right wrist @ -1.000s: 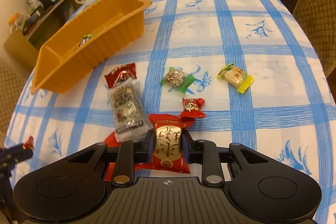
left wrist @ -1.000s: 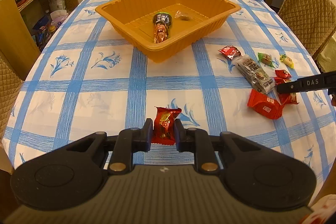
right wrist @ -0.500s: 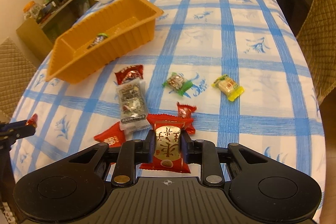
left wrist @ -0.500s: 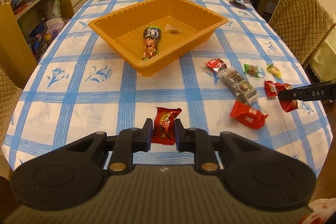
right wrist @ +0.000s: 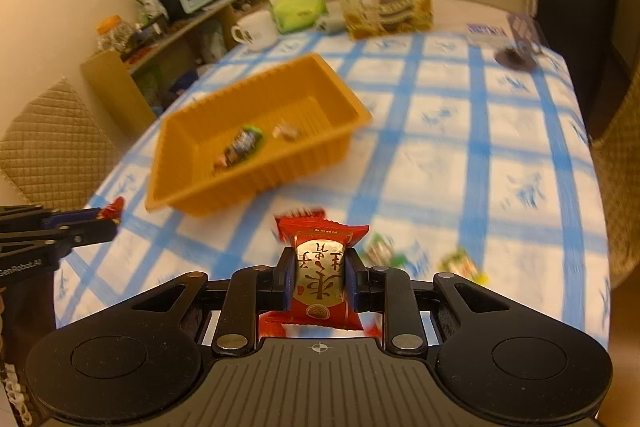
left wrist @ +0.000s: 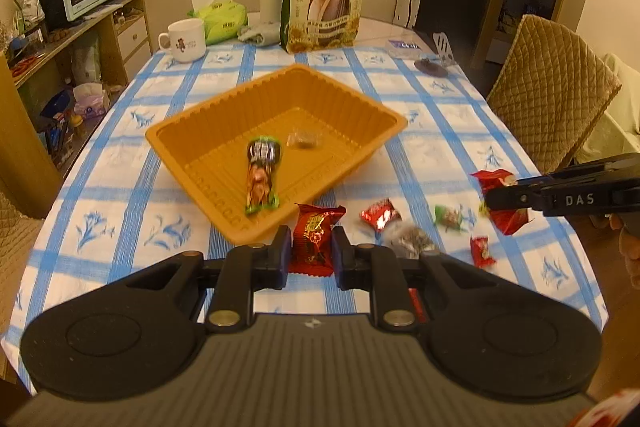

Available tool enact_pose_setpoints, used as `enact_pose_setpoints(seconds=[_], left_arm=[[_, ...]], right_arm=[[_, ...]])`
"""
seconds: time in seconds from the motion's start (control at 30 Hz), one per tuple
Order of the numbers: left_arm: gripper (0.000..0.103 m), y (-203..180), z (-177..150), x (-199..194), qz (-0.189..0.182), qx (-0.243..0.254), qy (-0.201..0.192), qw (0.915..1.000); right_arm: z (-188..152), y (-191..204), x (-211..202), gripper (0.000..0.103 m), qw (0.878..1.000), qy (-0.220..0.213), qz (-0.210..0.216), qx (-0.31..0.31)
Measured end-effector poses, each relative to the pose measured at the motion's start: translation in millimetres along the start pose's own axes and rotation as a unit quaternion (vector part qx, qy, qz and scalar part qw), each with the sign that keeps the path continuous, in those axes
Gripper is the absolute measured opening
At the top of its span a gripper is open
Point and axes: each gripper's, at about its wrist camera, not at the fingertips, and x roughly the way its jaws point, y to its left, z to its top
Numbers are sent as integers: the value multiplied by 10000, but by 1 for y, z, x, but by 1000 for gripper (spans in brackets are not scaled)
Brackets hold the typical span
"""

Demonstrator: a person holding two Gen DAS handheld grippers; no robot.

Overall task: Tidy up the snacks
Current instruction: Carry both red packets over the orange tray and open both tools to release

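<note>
From the left wrist, the left gripper (left wrist: pixel 310 251) pinched a dark red snack (left wrist: pixel 314 239); the orange tray (left wrist: pixel 224 211) sat directly ahead, its near corner closest. From the right wrist, the right gripper (right wrist: pixel 318 281) clamped a red-and-gold snack (right wrist: pixel 320 279); the tray lay ahead-left, farther off.

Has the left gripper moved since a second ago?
Yes. The left gripper, shut on a red snack, rose: the orange tray sits lower in its view now.
</note>
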Motion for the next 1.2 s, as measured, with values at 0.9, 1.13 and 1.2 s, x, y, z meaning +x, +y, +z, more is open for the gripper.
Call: enact_pose_setpoints(seconds=[0.9, 1.13, 1.2], left_arm=[[19, 21, 103, 100, 32, -262, 31, 9996], [19, 29, 110, 132, 28, -444, 299, 9986], [19, 29, 109, 141, 44, -465, 374, 9982]], right_arm=[[122, 7, 87, 25, 9983, -319, 394, -296], [136, 1, 122, 25, 9988, -148, 402, -236], [136, 0, 132, 25, 9991, -76, 360, -221]])
